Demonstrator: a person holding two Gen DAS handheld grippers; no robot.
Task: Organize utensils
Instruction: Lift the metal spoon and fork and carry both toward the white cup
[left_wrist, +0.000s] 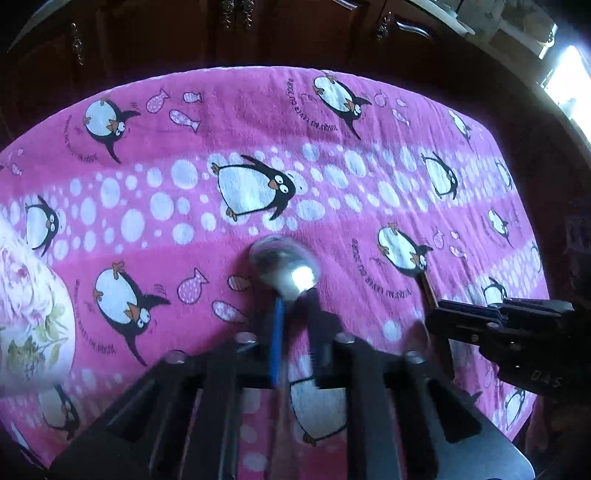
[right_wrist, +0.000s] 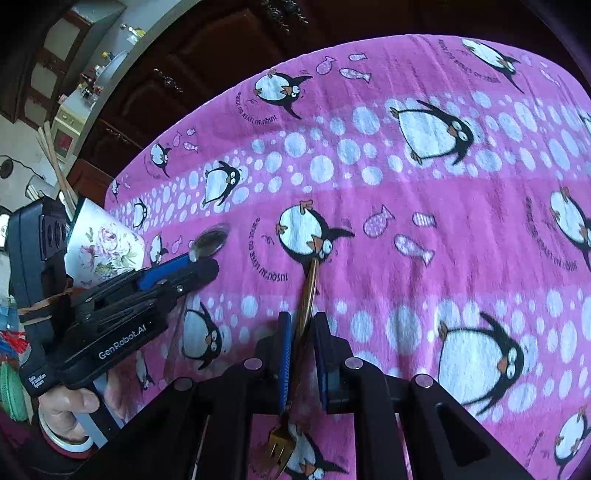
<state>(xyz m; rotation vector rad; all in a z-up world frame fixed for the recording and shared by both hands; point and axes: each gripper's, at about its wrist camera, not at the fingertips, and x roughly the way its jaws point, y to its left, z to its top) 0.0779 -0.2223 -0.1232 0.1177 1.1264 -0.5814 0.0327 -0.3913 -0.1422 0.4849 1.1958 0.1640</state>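
Your left hand-held gripper (right_wrist: 207, 267) is clamped on a shiny steel spoon (left_wrist: 284, 266), bowl pointing away along the fingers. The floral paper cup (right_wrist: 107, 247) stands just left of it, holding wooden sticks; that side is nearer. Your right hand-held gripper (right_wrist: 301, 332) grips a slim gold fork (right_wrist: 308, 291), tines back toward you, well right of the cup, over the soft penguin-print cloth (right_wrist: 406, 258).

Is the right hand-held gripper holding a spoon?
No, the right hand-held gripper is shut on a gold fork, its tines pointing back toward the camera.
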